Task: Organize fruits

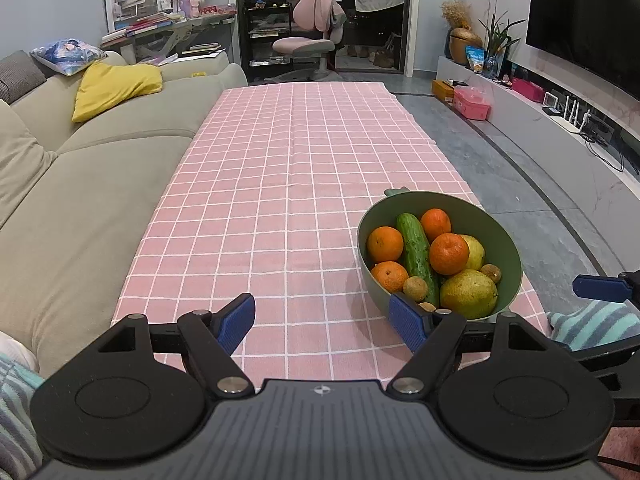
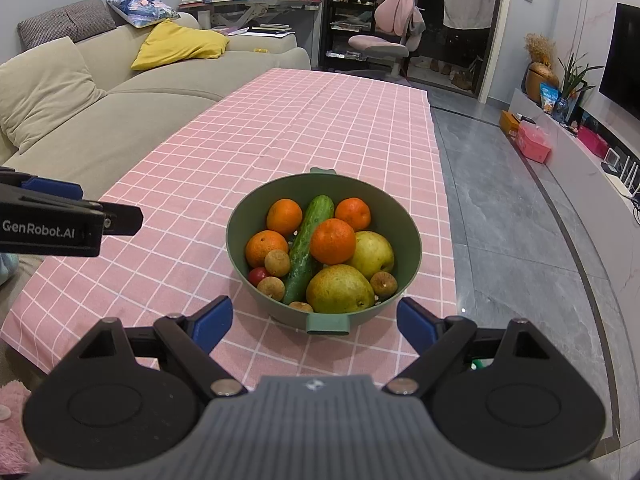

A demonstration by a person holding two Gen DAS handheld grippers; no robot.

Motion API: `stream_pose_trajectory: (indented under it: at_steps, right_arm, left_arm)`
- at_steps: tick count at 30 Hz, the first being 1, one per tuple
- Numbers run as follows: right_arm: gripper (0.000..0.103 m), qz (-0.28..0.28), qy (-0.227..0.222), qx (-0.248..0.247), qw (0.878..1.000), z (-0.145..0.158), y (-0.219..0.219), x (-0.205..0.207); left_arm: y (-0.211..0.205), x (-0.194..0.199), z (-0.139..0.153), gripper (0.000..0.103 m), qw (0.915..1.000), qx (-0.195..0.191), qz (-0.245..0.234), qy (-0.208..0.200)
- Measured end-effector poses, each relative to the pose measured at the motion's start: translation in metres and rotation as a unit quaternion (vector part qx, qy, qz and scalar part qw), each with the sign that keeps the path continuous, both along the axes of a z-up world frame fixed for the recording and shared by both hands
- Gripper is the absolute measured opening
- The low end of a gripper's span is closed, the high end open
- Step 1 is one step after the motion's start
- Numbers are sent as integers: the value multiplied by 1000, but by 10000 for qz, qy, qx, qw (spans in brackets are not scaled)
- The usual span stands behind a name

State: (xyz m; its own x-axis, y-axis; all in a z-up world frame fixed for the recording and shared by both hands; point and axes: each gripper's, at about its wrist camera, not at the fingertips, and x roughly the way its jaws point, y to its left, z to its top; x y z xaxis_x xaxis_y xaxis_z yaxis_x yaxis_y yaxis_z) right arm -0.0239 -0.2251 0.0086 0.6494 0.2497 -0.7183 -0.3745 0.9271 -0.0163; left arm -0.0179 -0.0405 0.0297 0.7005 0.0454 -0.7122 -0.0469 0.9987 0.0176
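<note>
Sitting just ahead of the spread, empty right gripper (image 2: 316, 322): bowl (image 2: 412, 248).

1. Looking at a home living room: beige sofa (image 2: 100, 108) with a yellow cushion (image 2: 180, 46) running along a long table under a pink checked tablecloth (image 1: 288, 184).
2. Showing a wall TV (image 1: 588, 28) over a low media shelf with potted plant (image 1: 498, 40) and routers.
3. Backing onto a cluttered study desk (image 1: 168, 26) and pink desk chair (image 1: 310, 36).
</note>
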Motion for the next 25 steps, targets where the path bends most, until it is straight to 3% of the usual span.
stream_pose_trajectory:
  at_steps: [25]
  right_arm:
    - [86, -22, 49, 8, 10000, -2, 0, 1]
  left_arm:
    - [-1, -2, 2, 89, 9998, -145, 7, -97]
